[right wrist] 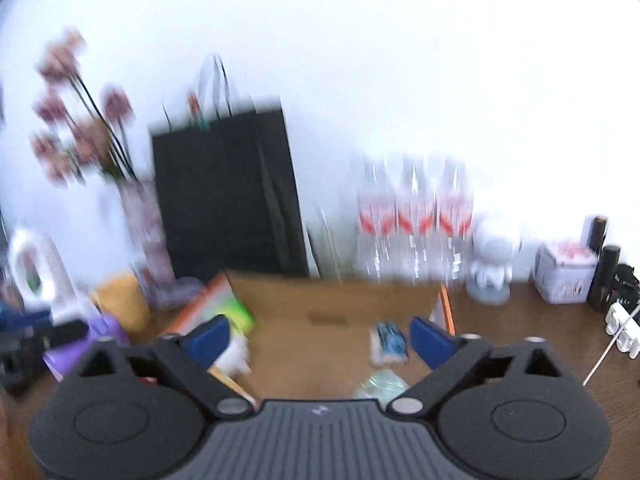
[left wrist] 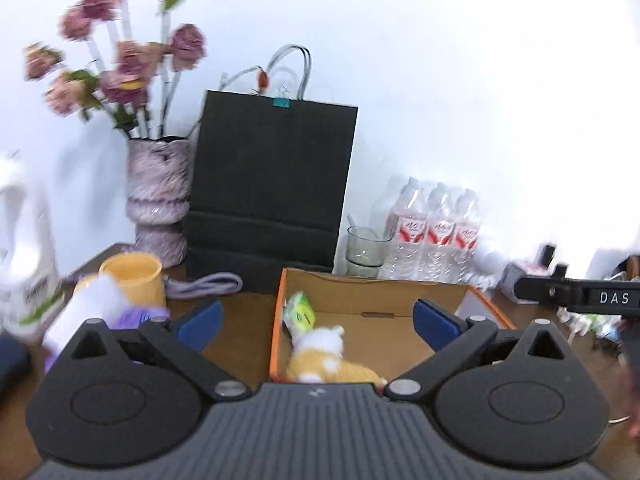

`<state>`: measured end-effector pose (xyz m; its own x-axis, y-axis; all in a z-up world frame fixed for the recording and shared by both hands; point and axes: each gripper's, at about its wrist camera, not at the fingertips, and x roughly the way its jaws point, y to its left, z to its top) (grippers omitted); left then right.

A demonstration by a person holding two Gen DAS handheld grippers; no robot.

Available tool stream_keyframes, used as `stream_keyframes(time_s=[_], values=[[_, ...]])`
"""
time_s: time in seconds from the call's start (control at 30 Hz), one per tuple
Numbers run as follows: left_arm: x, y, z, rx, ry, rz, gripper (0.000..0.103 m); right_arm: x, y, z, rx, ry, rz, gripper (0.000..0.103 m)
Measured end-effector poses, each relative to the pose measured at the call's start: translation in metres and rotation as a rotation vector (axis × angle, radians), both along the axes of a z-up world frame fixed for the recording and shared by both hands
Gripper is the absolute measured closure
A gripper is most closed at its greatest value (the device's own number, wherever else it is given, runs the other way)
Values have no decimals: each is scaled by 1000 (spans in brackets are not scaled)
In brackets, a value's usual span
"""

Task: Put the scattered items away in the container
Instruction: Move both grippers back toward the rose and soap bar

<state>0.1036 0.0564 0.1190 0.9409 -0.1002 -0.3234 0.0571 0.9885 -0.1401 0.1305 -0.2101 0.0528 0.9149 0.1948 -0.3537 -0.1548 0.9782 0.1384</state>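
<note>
Both grippers hang above the cardboard box (left wrist: 400, 300) on the wooden tabletop (left wrist: 244, 344), and neither holds anything. The left gripper (left wrist: 318, 318) has its fingers spread wide, and so does the right gripper (right wrist: 320, 338).

Already in the box are a yellow-and-white plush toy (left wrist: 324, 354) and a green packet (left wrist: 300, 312) at its left side. The right view also shows a small blue-and-white packet (right wrist: 388, 342) and a crinkly clear wrapper (right wrist: 378, 386) on the box floor, just ahead of the right fingers.

What seems left to tidy lies off to the left of the box: a yellow cup (left wrist: 134, 276), a white-and-purple thing (left wrist: 92, 316) in front of it, and a lilac strap (left wrist: 208, 284) near the black paper bag (left wrist: 272, 184). These sit just beside the left gripper's left finger, so I judge the left hand the nearer one. It would have to swing left and down.

Both views are smeared, the right one badly. I cannot tell what the white-and-purple thing is, or which way it lies, as the gripper body cuts off its lower end.
</note>
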Motion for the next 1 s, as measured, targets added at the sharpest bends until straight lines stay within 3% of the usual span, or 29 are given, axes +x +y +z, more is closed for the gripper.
stream_keyframes(time_s=[0.17,0.53,0.73,0.9,1.0], values=[[-53,-4,-19,56,-43,75,0,-53,17,-21,29,-83,12,0],[-156,1,-45,31,-37,-1,0,-172,25,-57,87,-85,6,0],[-162,-17,-69,45,54,-110,0,-208,15,-84,18,-25,28,0],[-135,-26,-90,43,172,-154,0,-199,2,-95,24,10,-44,0],[-113,-31,-96,52,193,-193,0,-186,0,-99,-10,23,-51,0]])
